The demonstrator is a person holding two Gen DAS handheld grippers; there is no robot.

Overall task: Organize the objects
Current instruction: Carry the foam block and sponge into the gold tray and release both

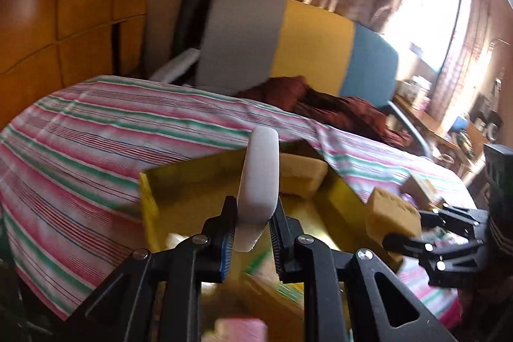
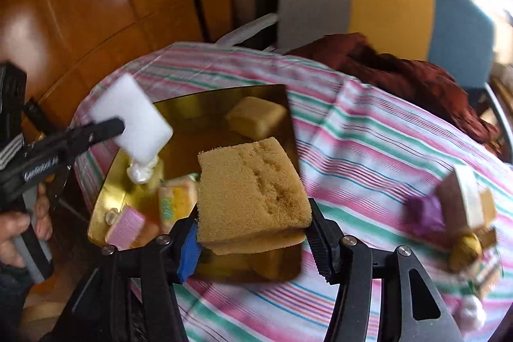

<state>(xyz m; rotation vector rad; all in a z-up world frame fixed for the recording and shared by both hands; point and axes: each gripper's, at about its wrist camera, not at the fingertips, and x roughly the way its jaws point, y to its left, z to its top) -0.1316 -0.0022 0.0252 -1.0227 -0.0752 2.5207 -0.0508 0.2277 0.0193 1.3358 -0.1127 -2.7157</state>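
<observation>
left gripper (image 1: 253, 233) clamped on white foam block (image 1: 259, 178) | right gripper (image 2: 253, 233) clamped on tan porous sponge (image 2: 253, 191) | lower both inside shiny gold square tray (image 2: 205, 104), release over bare floor, clear of sponges already there

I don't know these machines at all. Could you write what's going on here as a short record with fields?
Setting: a table under a striped cloth
Container: gold tray holding small sponges and packets
Left gripper: shut on a white sponge block, held above the tray
Right gripper: shut on a brown sponge, over the tray's near edge
Waiting: pile of items on the cloth, right of the tray
Behind: chair with dark red cloth
</observation>
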